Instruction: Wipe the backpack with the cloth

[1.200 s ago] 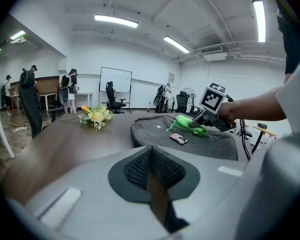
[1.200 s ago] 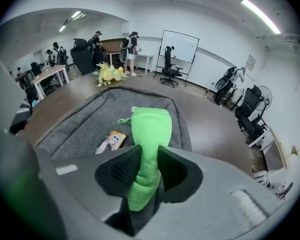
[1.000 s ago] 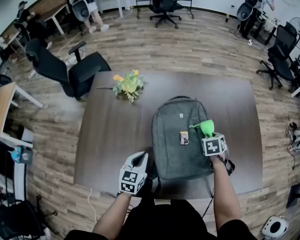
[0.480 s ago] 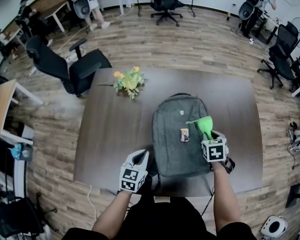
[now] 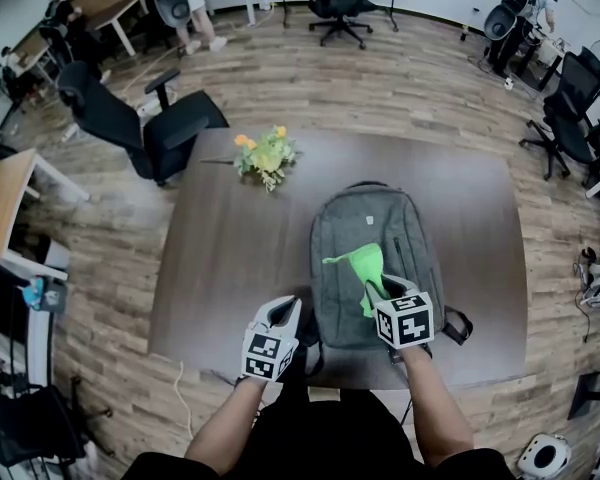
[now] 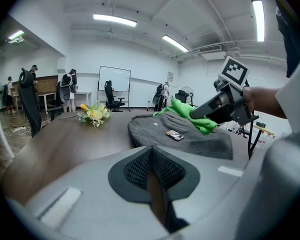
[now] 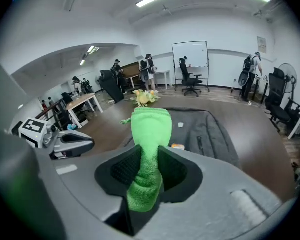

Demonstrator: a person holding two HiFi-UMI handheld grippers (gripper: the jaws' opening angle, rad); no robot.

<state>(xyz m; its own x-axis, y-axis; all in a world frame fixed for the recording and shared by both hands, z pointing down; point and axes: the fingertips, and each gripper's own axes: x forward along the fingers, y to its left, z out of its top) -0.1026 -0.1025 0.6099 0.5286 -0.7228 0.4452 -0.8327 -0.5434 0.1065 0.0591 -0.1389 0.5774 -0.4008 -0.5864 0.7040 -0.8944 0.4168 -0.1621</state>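
Observation:
A grey backpack (image 5: 405,238) lies flat on the dark table (image 5: 230,268). My right gripper (image 5: 374,289) hovers over its middle, shut on a bright green cloth (image 5: 356,266) that droops from the jaws onto the pack. In the right gripper view the cloth (image 7: 150,129) is pinched between the pads, with the backpack (image 7: 210,129) beyond. My left gripper (image 5: 283,311) sits at the pack's near left corner, shut and holding nothing. In the left gripper view the backpack (image 6: 190,138), a small tag (image 6: 174,135) on it and the cloth (image 6: 187,113) show ahead.
A bunch of yellow flowers (image 5: 265,155) lies on the table's far left part. A black office chair (image 5: 150,128) stands just beyond that corner. More chairs, desks and people are further off around the room.
My right gripper has carried the cloth from the backpack's right side leftward and nearer, to its middle. The left gripper has barely moved.

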